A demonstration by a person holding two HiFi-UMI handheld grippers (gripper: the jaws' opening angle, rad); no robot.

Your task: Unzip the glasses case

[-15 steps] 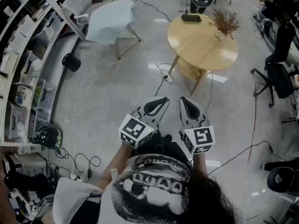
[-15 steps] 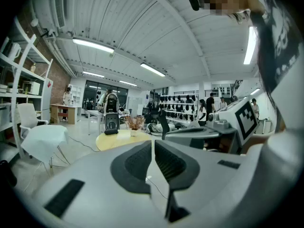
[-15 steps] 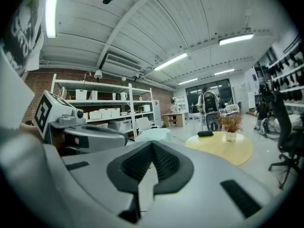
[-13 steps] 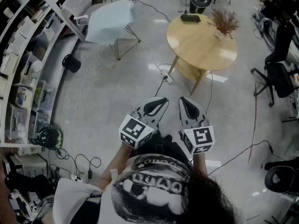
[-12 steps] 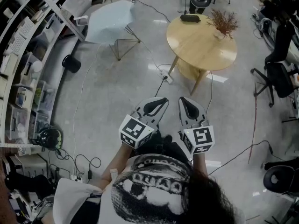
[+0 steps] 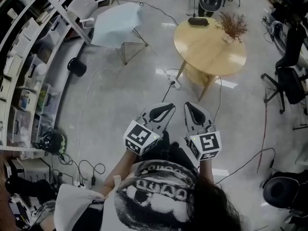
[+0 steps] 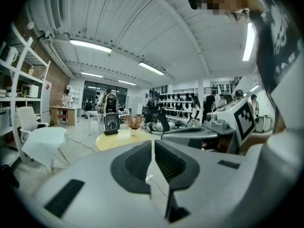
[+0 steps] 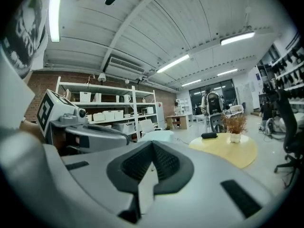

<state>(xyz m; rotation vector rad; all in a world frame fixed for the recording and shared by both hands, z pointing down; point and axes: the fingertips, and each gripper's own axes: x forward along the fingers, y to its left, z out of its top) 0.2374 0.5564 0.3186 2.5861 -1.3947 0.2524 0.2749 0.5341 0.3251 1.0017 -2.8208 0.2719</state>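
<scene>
The glasses case is a small dark oblong lying at the far edge of a round wooden table, well ahead of me across the floor. It also shows as a dark glasses case in the left gripper view and as the same case in the right gripper view. My left gripper and right gripper are held side by side close to my body, far from the table. Both are shut, with nothing between the jaws. The left gripper and the right gripper each point at the table.
A potted dry plant stands on the table near the case. A white chair is at the back left, with shelves along the left wall. Cables and a power strip lie on the floor. Office chairs stand at right.
The head view has shifted slightly, so the table sits a little further right in the picture. Both grippers stay side by side and shut as before.
</scene>
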